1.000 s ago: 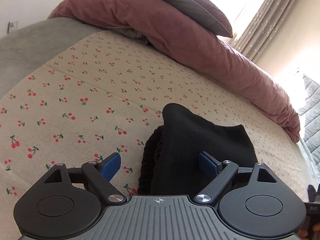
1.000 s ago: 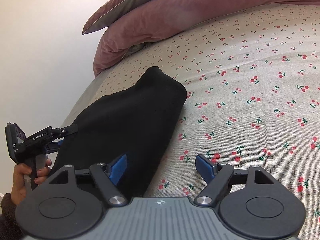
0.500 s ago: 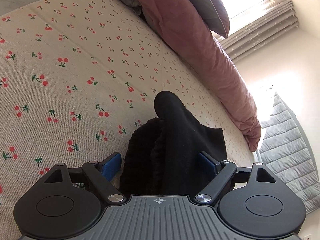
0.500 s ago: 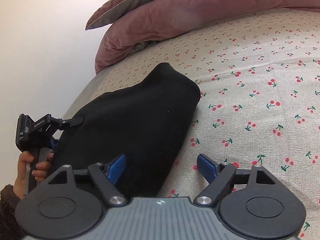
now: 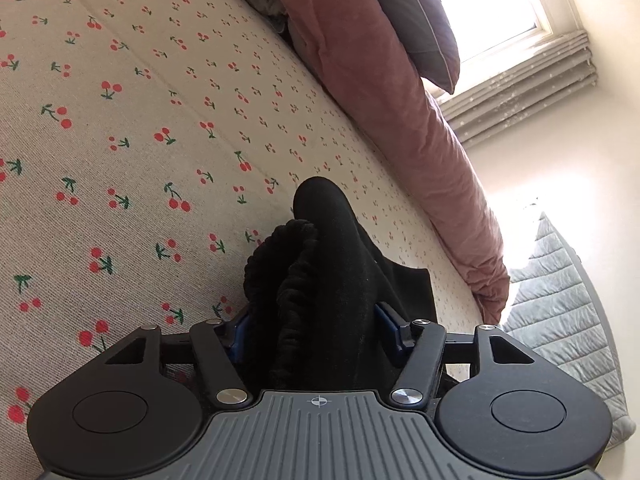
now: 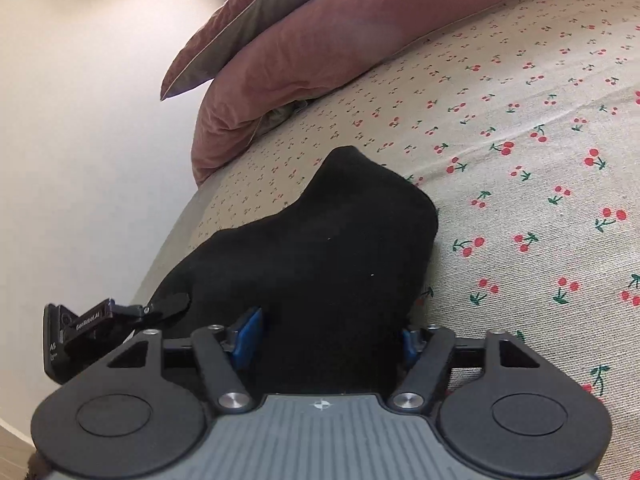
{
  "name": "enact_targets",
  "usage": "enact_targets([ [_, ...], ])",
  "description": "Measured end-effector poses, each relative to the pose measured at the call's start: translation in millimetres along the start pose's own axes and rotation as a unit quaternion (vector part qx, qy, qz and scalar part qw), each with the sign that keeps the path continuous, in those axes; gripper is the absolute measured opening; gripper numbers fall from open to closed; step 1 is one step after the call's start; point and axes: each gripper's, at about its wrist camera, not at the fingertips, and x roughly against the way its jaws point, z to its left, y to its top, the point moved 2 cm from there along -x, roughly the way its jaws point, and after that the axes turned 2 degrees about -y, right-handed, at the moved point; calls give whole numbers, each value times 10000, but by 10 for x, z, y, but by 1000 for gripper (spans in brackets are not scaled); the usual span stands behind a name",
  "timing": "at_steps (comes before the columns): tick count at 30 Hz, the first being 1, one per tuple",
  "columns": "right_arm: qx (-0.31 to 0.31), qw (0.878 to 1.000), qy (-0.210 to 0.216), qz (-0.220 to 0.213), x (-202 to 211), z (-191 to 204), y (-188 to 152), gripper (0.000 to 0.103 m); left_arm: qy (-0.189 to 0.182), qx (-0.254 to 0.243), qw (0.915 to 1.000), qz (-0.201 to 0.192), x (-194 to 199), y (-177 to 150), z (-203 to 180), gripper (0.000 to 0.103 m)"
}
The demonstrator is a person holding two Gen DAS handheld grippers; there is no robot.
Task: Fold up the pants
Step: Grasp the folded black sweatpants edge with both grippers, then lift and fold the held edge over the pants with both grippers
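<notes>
Pants (image 5: 340, 264) of black fabric are seen lying in a bunched, folded heap on the cherry-print bedsheet (image 5: 132, 128), close to the near edge of the bed, with a ribbed band showing along one side in the left wrist view. The left gripper (image 5: 316, 330) is set around one end of the heap; its blue fingers (image 5: 240, 332) are closing, with the fabric between them and both pads against the cloth. The right gripper (image 6: 330, 338) is placed on the other end of the pants (image 6: 320, 256), its fingers (image 6: 248, 332) likewise closing, with the black cloth filling the gap and touched on both sides. In the right wrist view the left gripper (image 6: 168, 306) is seen at the heap's far side. Beyond the pants, a rolled pink duvet (image 5: 392, 92) is laid across the bed, and a grey pillow (image 5: 408, 20) rests on it. A bright window (image 5: 492, 4) is seen behind these.
</notes>
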Motion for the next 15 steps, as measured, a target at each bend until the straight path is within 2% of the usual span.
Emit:
enact_targets([
  [2, -589, 9983, -22, -35, 35, -112, 29, 28, 106, -167, 9998, -33, -3, -32, -113, 53],
  [3, -849, 9964, -3, -17, 64, -137, 39, 24, 157, -256, 9995, -31, -13, -45, -186, 52],
  [5, -858, 9963, -86, -44, 164, -115, 47, 22, 168, -336, 9993, -7, -30, -58, -314, 45],
  [7, -557, 9979, -309, -120, 296, -48, 59, 22, 147, -384, 9991, 38, -92, -100, -453, 43],
  [9, -515, 9973, -495, -149, 457, -65, 94, 22, 107, -445, 9989, 98, -176, -166, -581, 42],
  [15, -730, 9934, -837, -294, 962, -423, 219, 22, -157, -558, 9974, 430, -589, -451, -995, 40],
])
